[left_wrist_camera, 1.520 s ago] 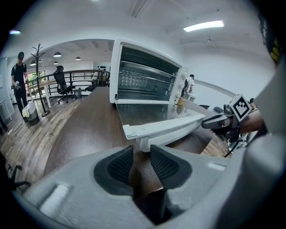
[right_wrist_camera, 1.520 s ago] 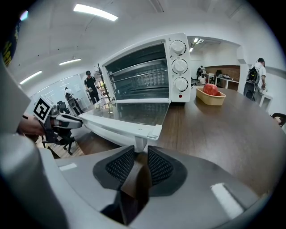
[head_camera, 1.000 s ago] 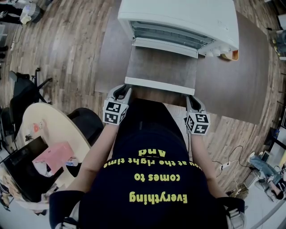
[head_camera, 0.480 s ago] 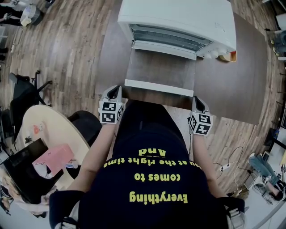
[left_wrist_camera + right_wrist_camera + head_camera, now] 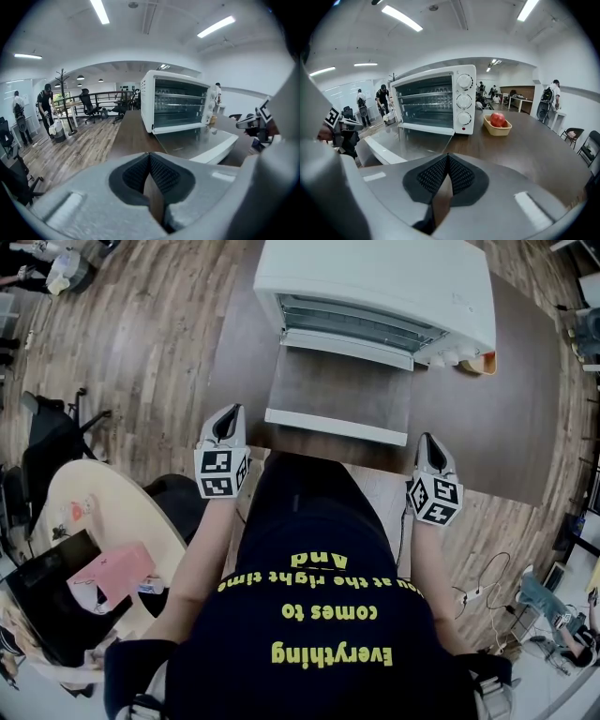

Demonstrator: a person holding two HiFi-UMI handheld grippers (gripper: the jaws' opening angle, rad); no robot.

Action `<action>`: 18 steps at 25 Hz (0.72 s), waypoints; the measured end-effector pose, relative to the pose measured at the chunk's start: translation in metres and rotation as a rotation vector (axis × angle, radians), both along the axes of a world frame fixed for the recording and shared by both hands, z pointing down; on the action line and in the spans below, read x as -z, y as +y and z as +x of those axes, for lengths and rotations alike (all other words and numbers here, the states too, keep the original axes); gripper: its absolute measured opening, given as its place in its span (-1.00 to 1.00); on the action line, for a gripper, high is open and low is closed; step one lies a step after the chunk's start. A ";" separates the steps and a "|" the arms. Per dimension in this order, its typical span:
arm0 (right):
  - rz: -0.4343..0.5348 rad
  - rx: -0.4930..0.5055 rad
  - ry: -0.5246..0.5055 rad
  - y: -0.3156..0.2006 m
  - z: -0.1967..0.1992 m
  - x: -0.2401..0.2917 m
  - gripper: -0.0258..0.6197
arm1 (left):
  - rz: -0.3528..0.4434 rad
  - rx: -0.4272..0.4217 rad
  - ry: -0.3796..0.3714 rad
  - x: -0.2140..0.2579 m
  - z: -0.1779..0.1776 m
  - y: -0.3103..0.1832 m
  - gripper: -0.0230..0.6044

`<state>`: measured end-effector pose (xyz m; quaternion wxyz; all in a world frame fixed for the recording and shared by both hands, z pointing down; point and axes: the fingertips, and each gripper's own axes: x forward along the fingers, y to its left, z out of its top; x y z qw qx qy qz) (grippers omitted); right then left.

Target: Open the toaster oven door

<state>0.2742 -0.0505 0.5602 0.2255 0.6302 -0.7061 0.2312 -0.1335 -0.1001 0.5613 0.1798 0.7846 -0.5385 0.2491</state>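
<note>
A white toaster oven point(image 5: 384, 282) stands at the far side of the dark table point(image 5: 487, 418). Its glass door point(image 5: 342, 390) lies folded down flat toward me, with the white handle bar point(image 5: 336, 427) at the near edge. The racks show inside the oven point(image 5: 180, 105) point(image 5: 426, 105). My left gripper point(image 5: 226, 413) is shut and empty, left of the handle's end and apart from it. On the other side my right gripper point(image 5: 428, 442) hangs just right of the handle, also shut on nothing. Black pads meet in both gripper views point(image 5: 149, 169) point(image 5: 447, 173).
A tan tray with a red apple point(image 5: 498, 120) sits right of the oven, seen by the oven's corner as the tray point(image 5: 485, 360). A round table point(image 5: 84, 521) and a black chair point(image 5: 52, 432) stand at my left. People stand far off on the wooden floor point(image 5: 44, 101).
Both grippers have drawn away from the door handle's ends, the left one outward to the left, the right one outward to the right, and their jaws have shut. The door stays down.
</note>
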 end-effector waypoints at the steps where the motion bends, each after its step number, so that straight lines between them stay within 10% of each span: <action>1: 0.019 -0.001 -0.005 -0.004 -0.001 0.008 -0.88 | 0.019 -0.001 0.006 0.009 0.001 -0.004 -0.93; 18: 0.295 0.020 -0.116 -0.040 -0.023 0.130 -0.88 | 0.290 -0.077 0.125 0.131 0.046 -0.044 -0.93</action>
